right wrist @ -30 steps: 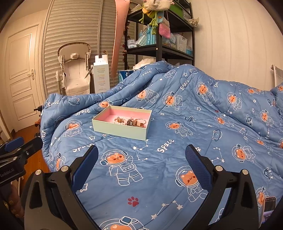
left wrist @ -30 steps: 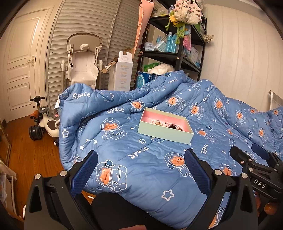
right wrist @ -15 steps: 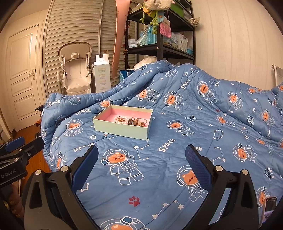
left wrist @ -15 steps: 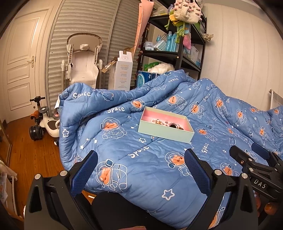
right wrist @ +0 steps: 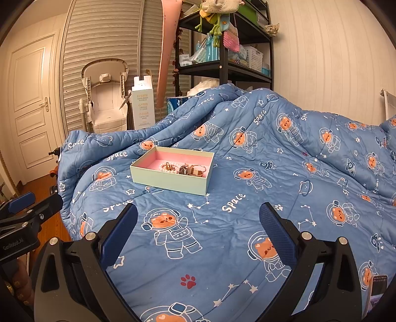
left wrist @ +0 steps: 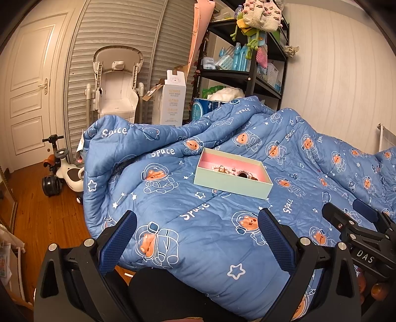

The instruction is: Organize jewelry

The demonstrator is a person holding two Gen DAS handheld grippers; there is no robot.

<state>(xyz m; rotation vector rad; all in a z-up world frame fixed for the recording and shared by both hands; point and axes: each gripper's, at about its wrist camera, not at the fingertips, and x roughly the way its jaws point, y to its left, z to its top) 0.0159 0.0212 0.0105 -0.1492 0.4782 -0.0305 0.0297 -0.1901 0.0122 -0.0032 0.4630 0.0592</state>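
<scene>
Bedroom surroundings: bedding, shelving, nursery items

Blue quilt [left wrist: 212,237] printed with astronaut bears and "Space", rumpled over bed; black shelving unit [left wrist: 250,76] against white panelled wall, holding blue bottles [left wrist: 238,59], with knitted toys [left wrist: 259,12] hanging at top; folded white high chair [left wrist: 116,86] before louvred doors; tall white carton [left wrist: 173,99] beside it; ride-on toy [left wrist: 61,171] on wooden floor; white panelled door [left wrist: 27,94].

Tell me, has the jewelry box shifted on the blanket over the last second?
No. The box sits beside the same bear and "Space" prints on the blanket as before, in the right wrist view.
</scene>
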